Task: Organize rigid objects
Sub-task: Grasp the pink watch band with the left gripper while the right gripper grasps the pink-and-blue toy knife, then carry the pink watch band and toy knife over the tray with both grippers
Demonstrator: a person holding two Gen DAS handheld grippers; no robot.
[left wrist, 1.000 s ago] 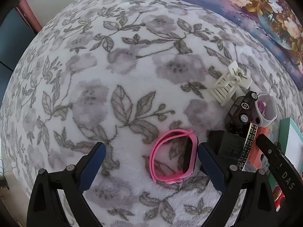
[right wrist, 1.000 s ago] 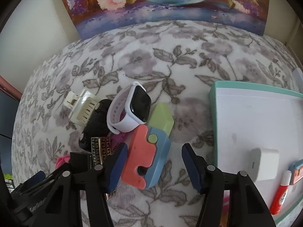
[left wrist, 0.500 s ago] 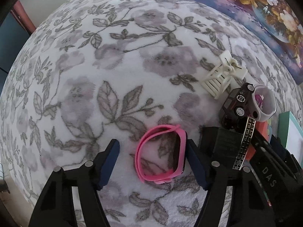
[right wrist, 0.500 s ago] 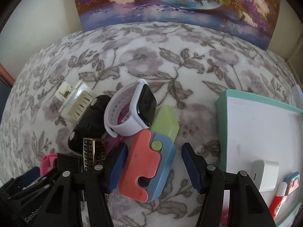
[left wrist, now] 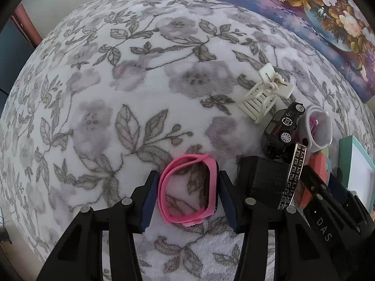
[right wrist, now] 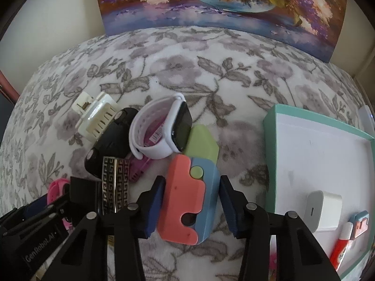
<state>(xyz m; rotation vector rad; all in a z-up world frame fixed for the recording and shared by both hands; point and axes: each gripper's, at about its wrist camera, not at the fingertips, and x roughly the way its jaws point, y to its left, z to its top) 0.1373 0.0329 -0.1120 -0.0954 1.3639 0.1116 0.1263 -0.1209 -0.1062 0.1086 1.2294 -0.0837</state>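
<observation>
Though flanked by gripper [left wrist: 186, 200], pink watch [left wrist: 188, 189] lengthwise w/ it.

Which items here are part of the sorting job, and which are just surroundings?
Job: pink watch between the left tongs; coral-and-blue block between the right tongs; white watch; black toy car; cream clip; teal tray.
Surroundings: floral blanket; flower painting.

Between the left claw's navy pads [left wrist: 150, 201] lies a pink watch [left wrist: 188, 188]. Between the right claw's navy pads [right wrist: 153, 207] sits a coral, blue and pale-green toy [right wrist: 189, 192]. Beyond it stands a white smartwatch [right wrist: 161, 128]; beneath is a white blanket [right wrist: 211, 70] with grey-mauve flowers.
</observation>
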